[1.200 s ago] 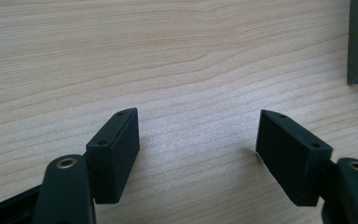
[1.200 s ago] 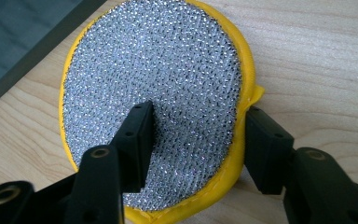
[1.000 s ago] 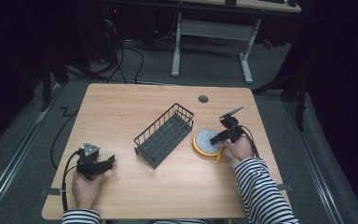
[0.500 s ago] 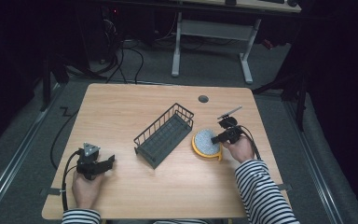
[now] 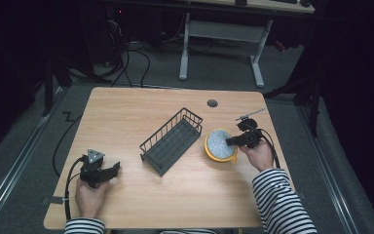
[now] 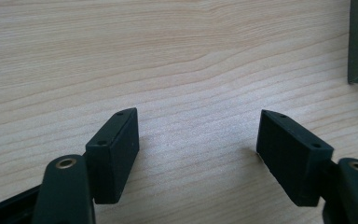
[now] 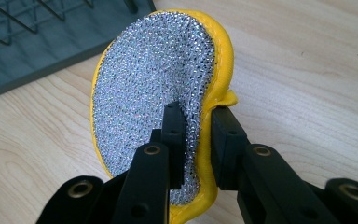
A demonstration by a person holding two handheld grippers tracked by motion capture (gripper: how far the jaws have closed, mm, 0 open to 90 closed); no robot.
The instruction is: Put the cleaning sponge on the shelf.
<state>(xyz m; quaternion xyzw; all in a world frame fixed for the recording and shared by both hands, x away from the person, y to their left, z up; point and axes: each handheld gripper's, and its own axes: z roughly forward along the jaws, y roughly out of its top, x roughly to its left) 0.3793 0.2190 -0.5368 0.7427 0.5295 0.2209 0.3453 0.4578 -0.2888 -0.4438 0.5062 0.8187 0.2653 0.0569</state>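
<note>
Surface: a light wooden desk [image 5: 126, 122] stood on grey floor in a dark room.
Scrubber: the yellow-rimmed silver scouring pad [image 7: 154, 84] was near the desk's right edge, beside the wire basket [image 5: 171, 140], tilted on edge, its long axis running away from the jaws.
Right gripper [image 7: 196, 126]: clenched on the pad's rim.
Left gripper [image 6: 196, 154]: released, near the front-left corner.

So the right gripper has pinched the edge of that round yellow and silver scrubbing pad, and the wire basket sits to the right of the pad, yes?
Not quite: the wire basket sits to the left of the scrubbing pad, as the high view shows. The rest holds: the right gripper is pinching the pad's edge, seen in the right gripper view.
</note>
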